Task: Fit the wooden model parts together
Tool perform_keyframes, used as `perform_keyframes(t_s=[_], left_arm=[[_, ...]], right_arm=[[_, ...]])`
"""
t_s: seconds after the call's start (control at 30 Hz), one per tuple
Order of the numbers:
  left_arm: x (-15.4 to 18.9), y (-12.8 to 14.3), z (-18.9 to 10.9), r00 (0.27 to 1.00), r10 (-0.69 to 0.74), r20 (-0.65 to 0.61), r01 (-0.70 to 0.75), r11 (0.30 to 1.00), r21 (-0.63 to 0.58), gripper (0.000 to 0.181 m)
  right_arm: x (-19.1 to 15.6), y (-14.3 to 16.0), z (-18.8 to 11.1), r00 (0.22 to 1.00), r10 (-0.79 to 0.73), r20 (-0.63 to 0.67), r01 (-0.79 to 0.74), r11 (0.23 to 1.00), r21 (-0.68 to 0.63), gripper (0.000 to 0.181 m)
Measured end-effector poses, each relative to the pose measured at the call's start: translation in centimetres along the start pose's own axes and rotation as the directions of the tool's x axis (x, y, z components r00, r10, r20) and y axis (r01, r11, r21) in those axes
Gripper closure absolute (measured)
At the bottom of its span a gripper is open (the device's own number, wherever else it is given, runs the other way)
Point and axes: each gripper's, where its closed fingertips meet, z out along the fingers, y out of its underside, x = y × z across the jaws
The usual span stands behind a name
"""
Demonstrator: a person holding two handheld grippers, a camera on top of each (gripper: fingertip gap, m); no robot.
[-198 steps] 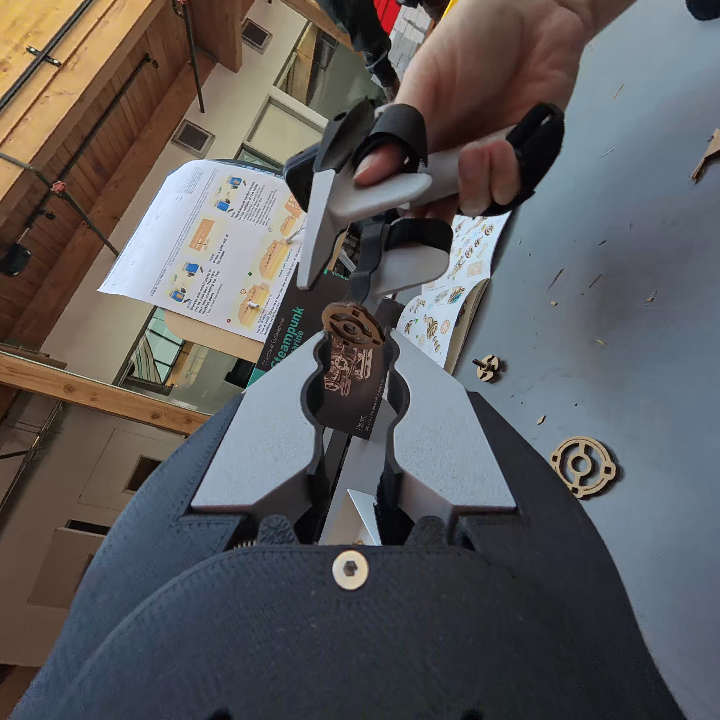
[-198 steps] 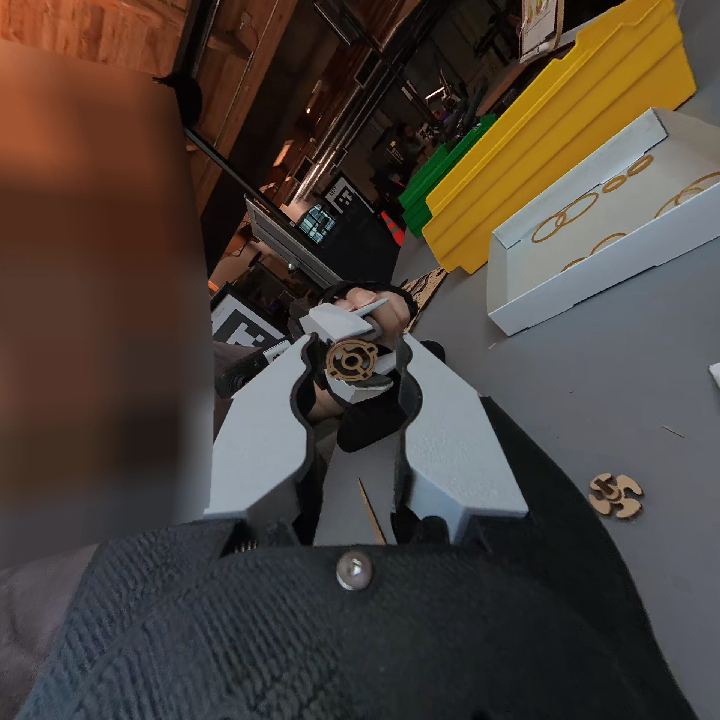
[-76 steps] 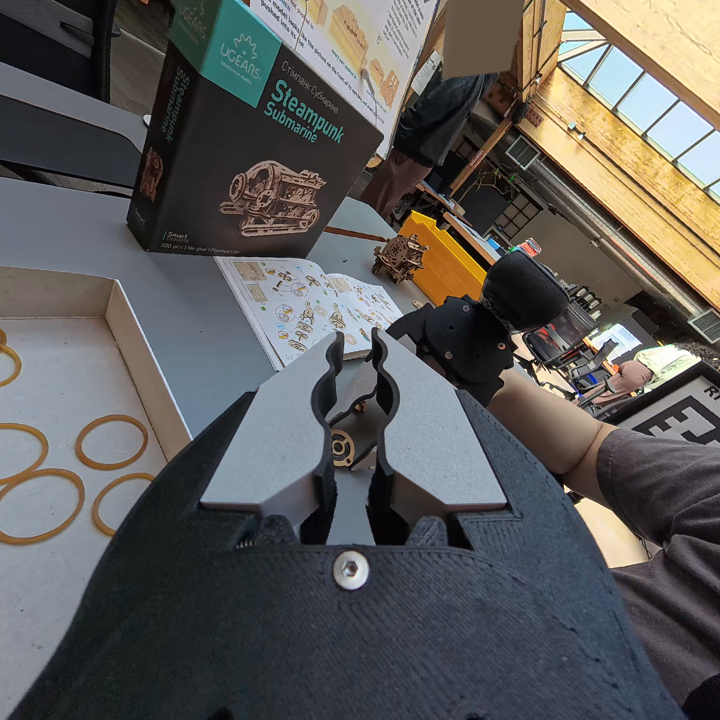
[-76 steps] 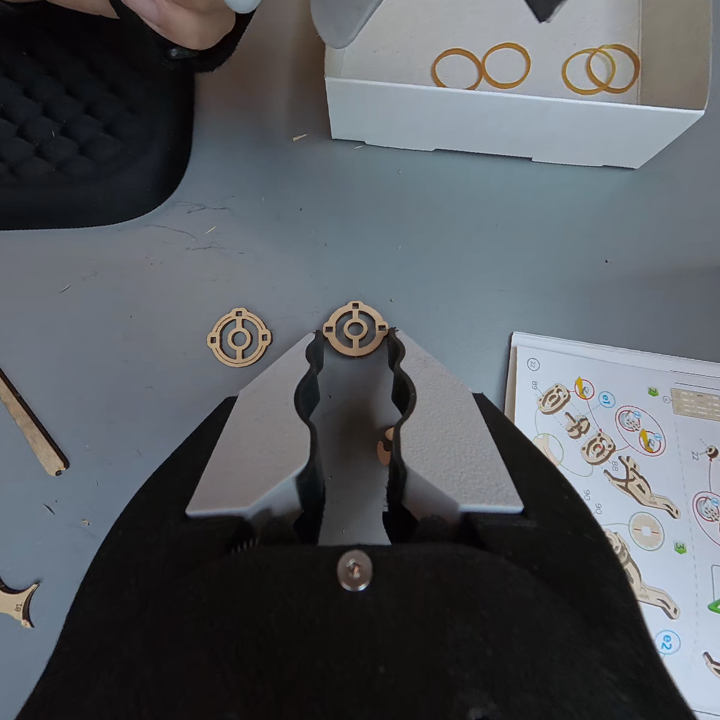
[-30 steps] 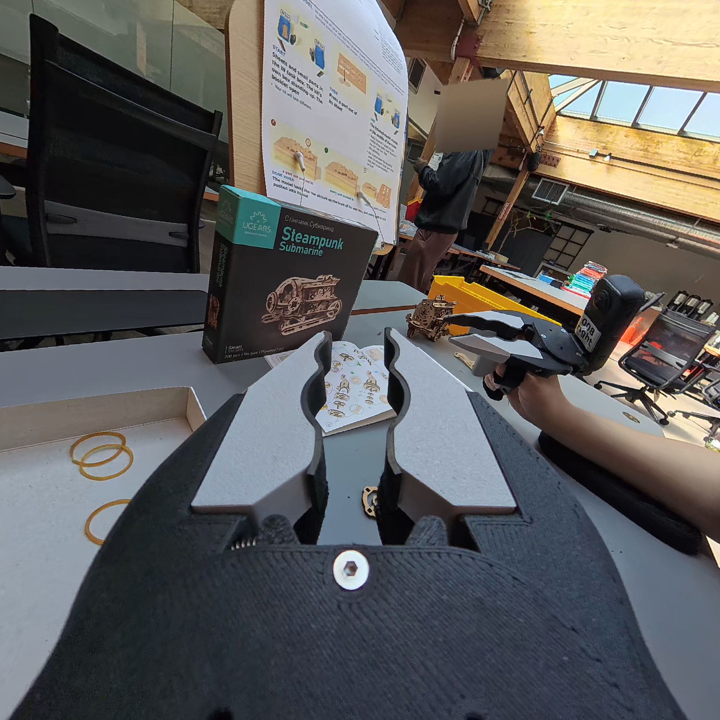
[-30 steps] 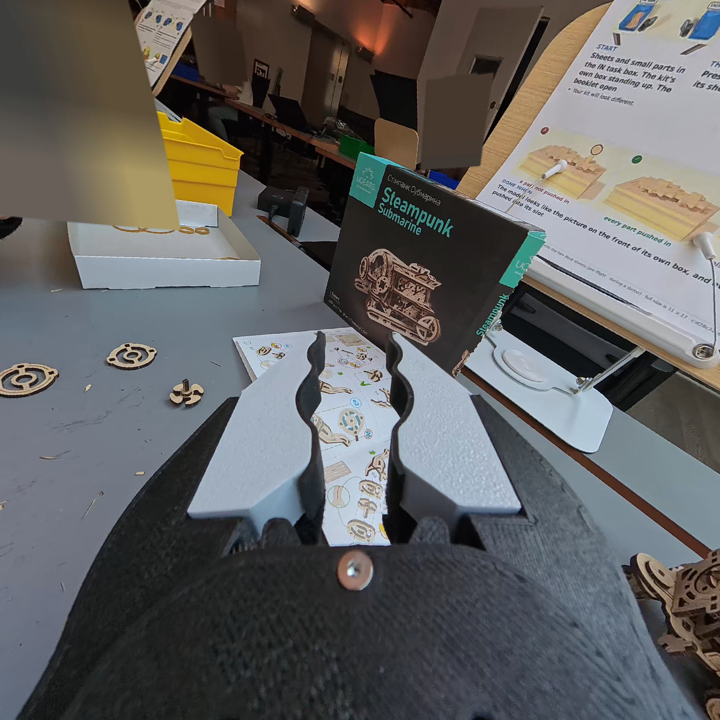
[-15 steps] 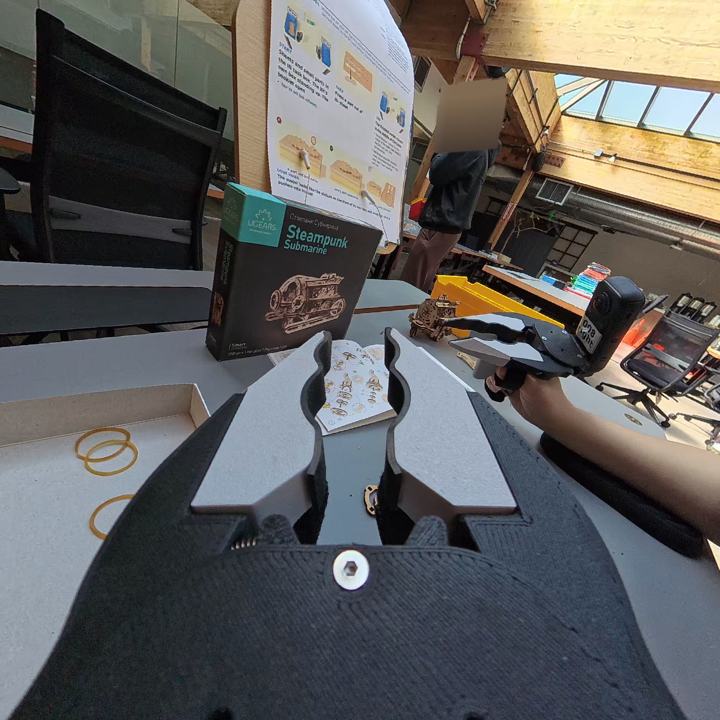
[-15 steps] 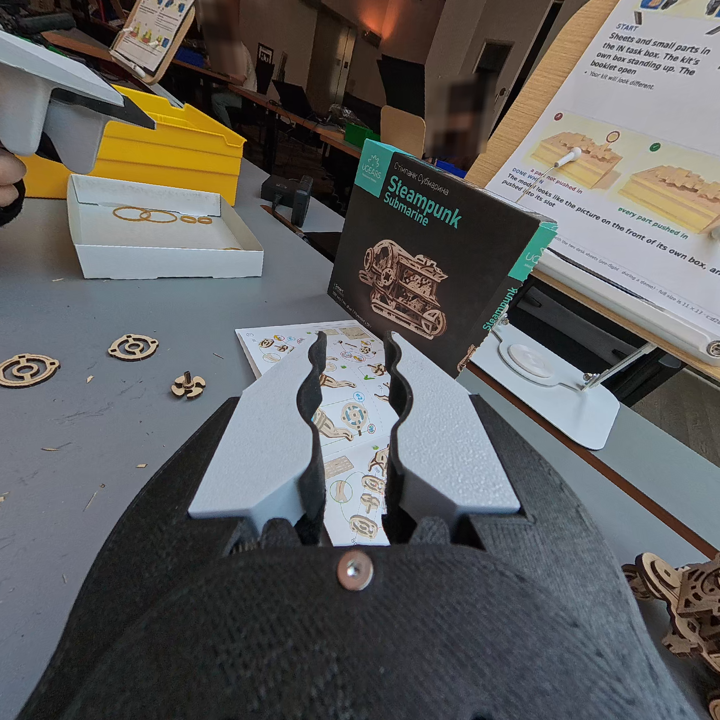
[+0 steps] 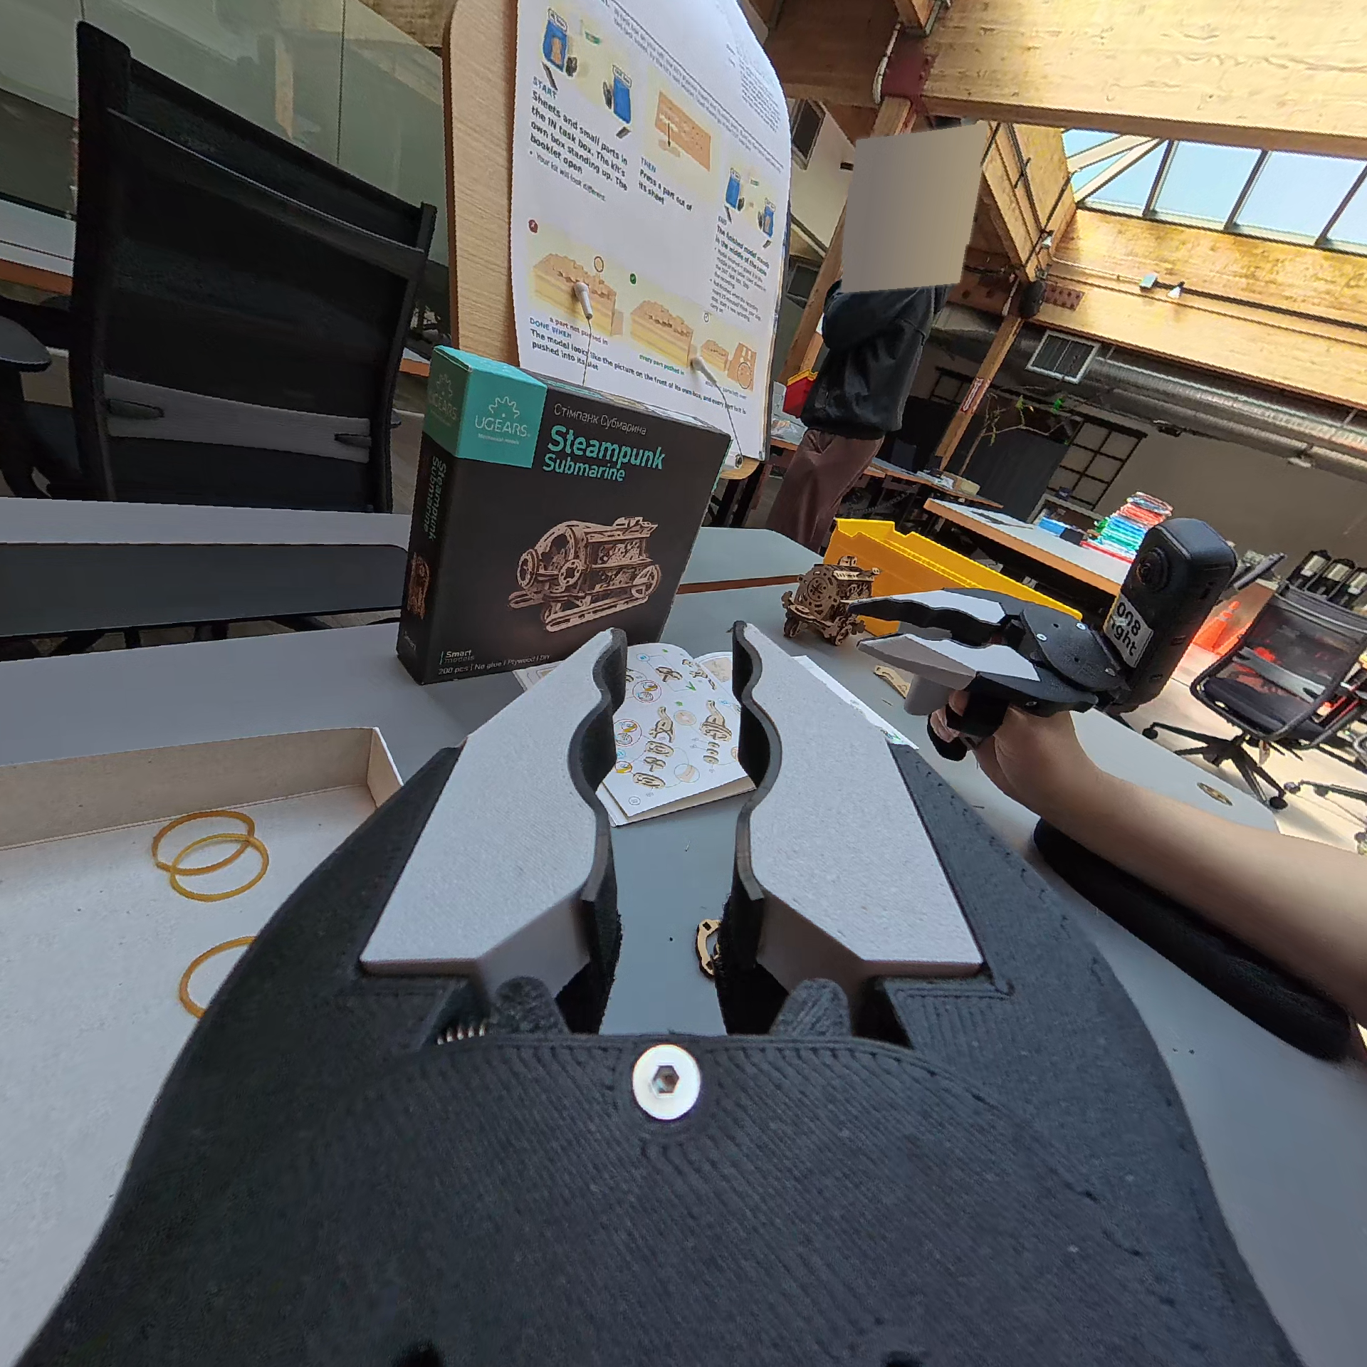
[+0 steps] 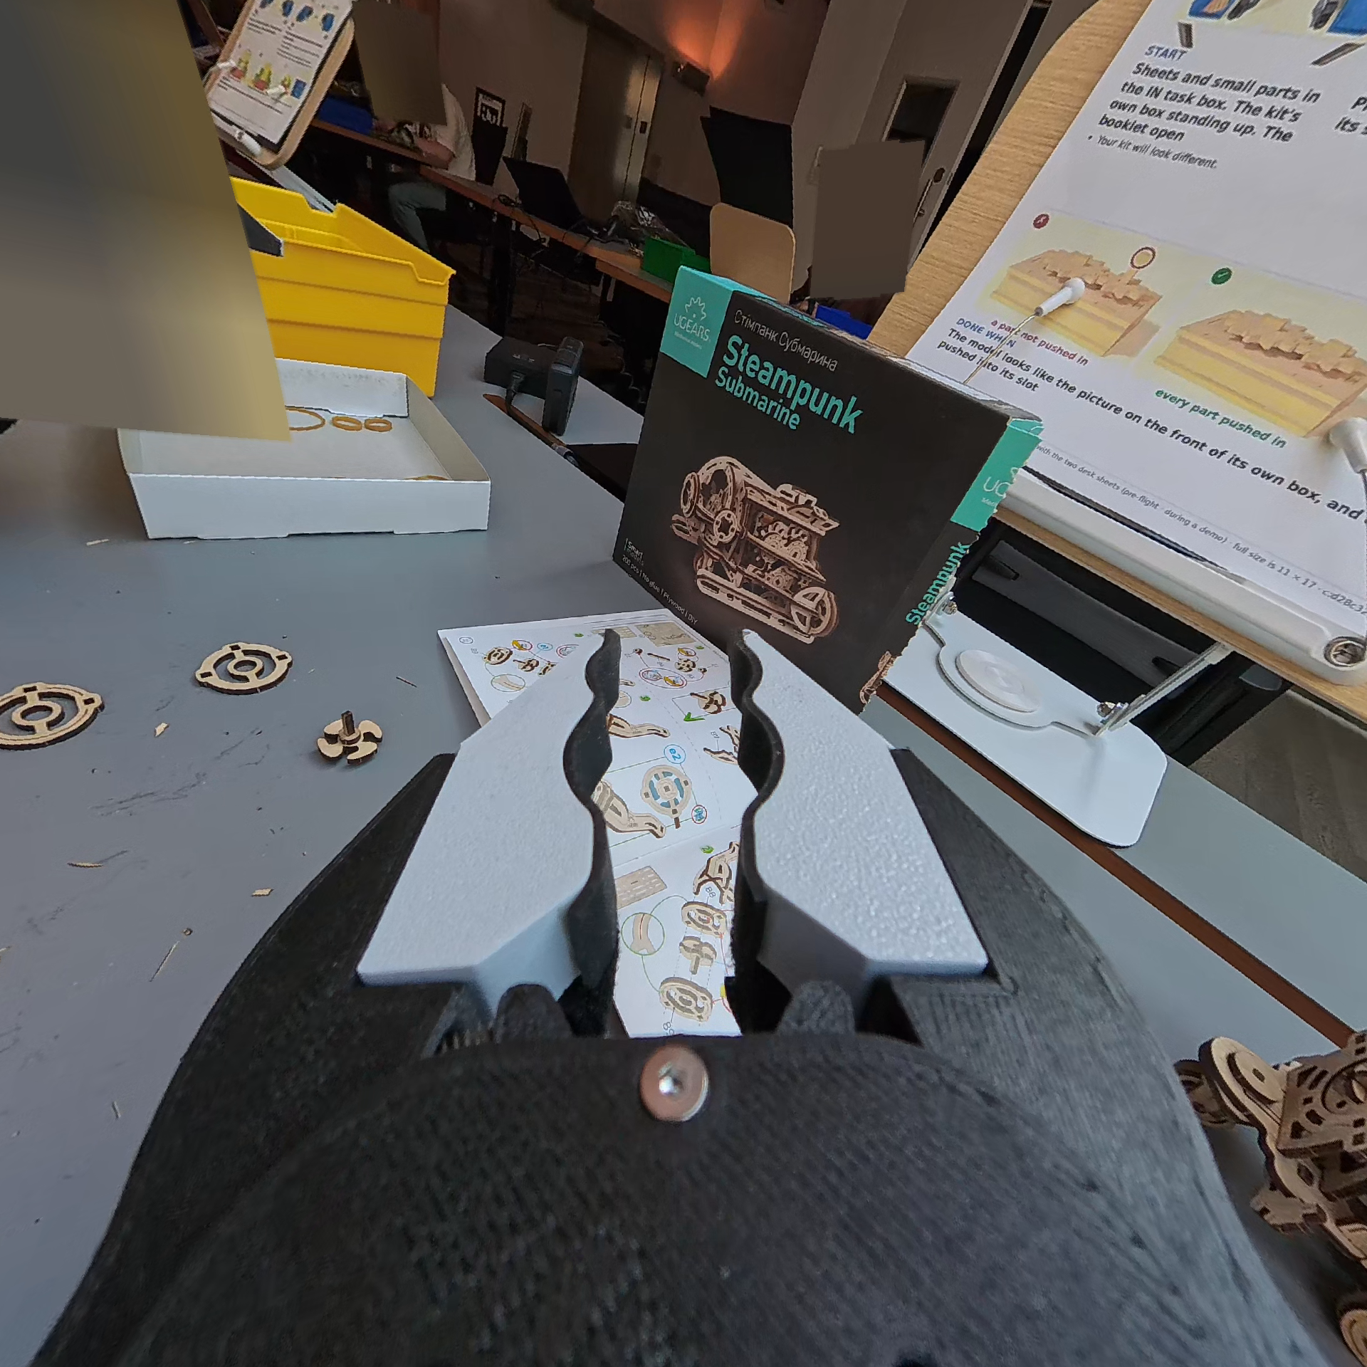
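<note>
kit box (image 9: 547,547), dark with a teal corner: brand mark, title and small print in teal and white; poster (image 9: 651,222) on a wooden board behind it: headings and captions, legible; open booklet (image 9: 680,732): numbered diagrams, too small to read; white sticker (image 9: 1128,629) on the camera of the right gripper (image 9: 856,623): black characters

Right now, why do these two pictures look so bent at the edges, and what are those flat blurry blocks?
Left wrist view: a wide lens bows the poster board; skylights blow out bright; a flat patch hides a person's head. Right wrist view: the same bending stretches the black gripper body; the hall behind is dim; a big blurred patch covers the upper left, above the white tray.
</note>
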Motion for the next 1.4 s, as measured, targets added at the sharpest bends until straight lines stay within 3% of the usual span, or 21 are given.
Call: perform_keyframes(t_s=[1.4], left_arm=[[0.0,0.26,0.11,1.0,0.025,0.007,-0.025,1.0,-0.015,0.151]], right_arm=[[-0.06,0.08,0.08,1.0,-0.004,0.001,0.004,1.0,-0.002,0.152]])
